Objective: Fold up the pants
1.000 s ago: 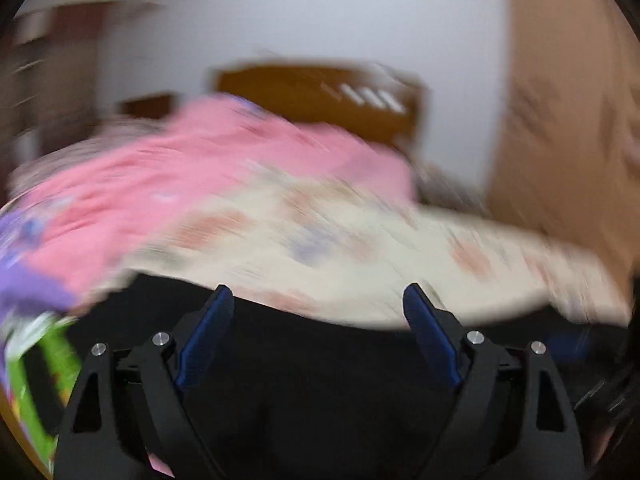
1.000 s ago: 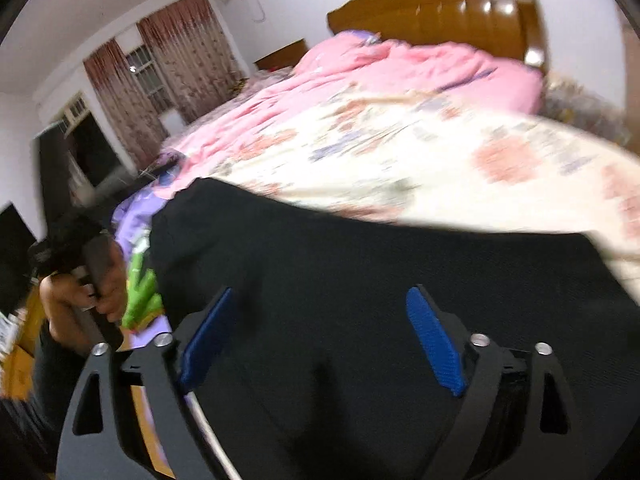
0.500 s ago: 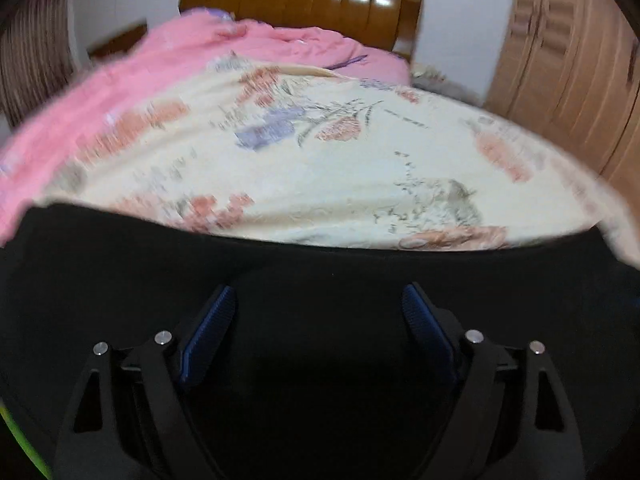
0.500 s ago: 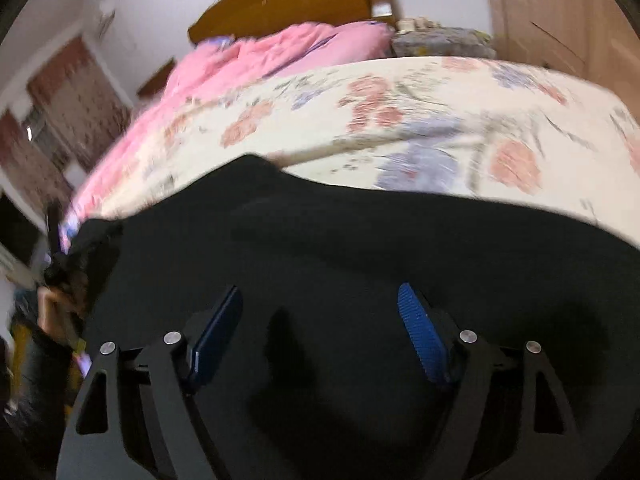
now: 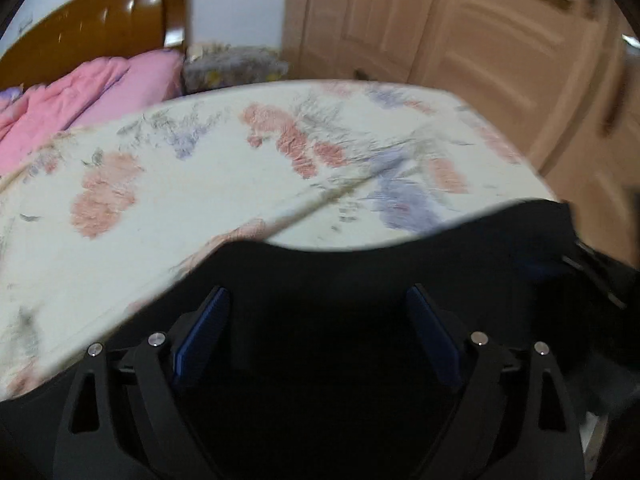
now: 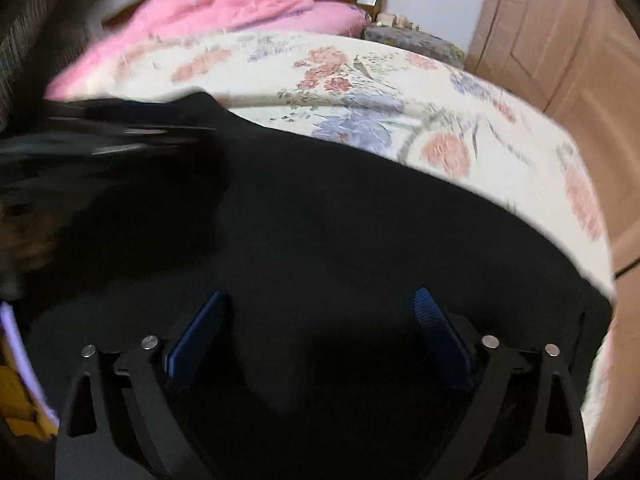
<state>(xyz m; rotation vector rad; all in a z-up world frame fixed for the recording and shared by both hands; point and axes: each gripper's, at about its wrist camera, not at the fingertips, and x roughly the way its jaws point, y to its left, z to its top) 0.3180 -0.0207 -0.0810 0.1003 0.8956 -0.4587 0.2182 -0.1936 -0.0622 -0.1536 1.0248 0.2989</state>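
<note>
The black, soft fabric pants (image 6: 360, 240) are spread on the cream quilted bedspread with pink and lilac flowers (image 5: 200, 168), at its near edge. The left gripper (image 5: 316, 308) is held over the dark cloth with its blue-padded fingers (image 5: 200, 328) set wide apart, nothing between them; the right gripper (image 6: 320, 312) is likewise parted and empty above the garment. The step in hand is judged to be the positioning before a fold: no edge is yet taken. An edge or corner of the cloth would have to be pinched by each tool, then carried across.

In the left view, a curved far edge of the pants is shown, with pale wooden wardrobe doors (image 5: 480, 40) beyond. In the right view, much more of the garment is shown, together with the blurred left tool at its left side and a crumpled pink duvet (image 6: 224, 12) by the headboard.
</note>
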